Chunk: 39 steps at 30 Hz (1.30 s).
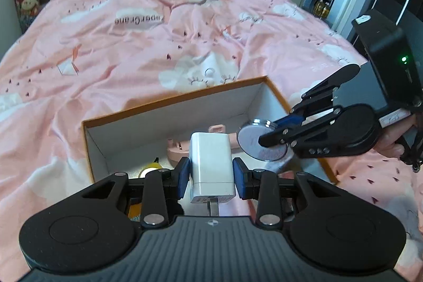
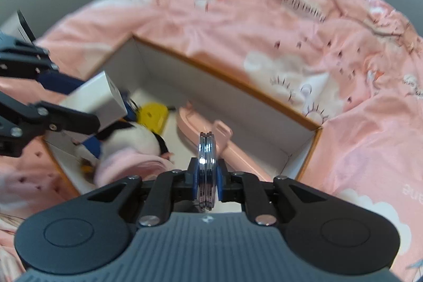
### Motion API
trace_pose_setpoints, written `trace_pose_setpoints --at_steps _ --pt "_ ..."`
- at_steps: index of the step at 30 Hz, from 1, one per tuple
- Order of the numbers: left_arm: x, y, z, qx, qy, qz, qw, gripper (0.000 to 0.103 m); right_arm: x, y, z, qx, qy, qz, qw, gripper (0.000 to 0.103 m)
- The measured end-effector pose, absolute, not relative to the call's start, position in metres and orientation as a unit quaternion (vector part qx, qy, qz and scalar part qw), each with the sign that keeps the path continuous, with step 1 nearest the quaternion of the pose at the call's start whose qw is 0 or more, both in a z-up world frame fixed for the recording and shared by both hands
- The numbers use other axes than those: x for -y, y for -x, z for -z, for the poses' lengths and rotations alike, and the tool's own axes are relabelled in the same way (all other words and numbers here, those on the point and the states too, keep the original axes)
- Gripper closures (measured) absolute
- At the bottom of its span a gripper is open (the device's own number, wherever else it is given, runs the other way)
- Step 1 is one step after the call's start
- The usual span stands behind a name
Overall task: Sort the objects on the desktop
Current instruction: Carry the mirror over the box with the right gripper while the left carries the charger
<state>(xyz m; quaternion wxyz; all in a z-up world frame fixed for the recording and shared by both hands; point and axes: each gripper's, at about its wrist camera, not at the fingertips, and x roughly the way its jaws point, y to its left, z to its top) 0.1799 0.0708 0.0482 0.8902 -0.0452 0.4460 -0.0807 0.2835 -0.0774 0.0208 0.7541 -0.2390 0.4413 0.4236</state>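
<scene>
Left gripper (image 1: 211,174) pinching white charger block (image 1: 212,165) upright between blue pads, hovering over open box (image 1: 174,98) on pink bed (image 1: 132,44). Right gripper (image 2: 207,177) reaching in from right, tilting downward, clamping round metal tin (image 2: 207,163) on edge above box interior. Pink brush (image 2: 211,142), yellow toy (image 2: 153,114), plush (image 2: 137,139) lying inside box.

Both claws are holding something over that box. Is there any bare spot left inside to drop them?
Bare floor of the box shows between the pink brush and the far wall. The left end is crowded: yellow item, black-and-white plush, pink cloth.
</scene>
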Motion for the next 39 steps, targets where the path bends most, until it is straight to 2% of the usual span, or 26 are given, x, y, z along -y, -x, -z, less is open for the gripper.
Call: trace_pose_setpoints --at_steps 11,16,21,35,39 --pt "-0.088 -0.219 -0.006 -0.479 0.069 0.064 0.873 0.063 0.048 -0.315 0.03 -0.497 0.292 -0.411 0.707 0.089" --pt "-0.094 -0.227 0.002 -0.485 0.078 0.066 0.869 0.063 0.045 -0.324 0.039 -0.497 0.303 -0.409 0.703 0.089" --pt "-0.096 -0.234 0.009 -0.492 0.082 0.068 0.864 0.063 0.039 -0.328 0.038 -0.463 0.333 -0.398 0.719 0.089" --pt "-0.095 -0.246 0.022 -0.499 0.086 0.074 0.859 0.063 0.053 -0.366 0.045 -0.588 0.159 -0.42 0.672 0.089" --pt "-0.091 -0.25 0.02 -0.499 0.086 0.081 0.859 0.063 0.047 -0.359 0.048 -0.587 0.195 -0.412 0.669 0.089"
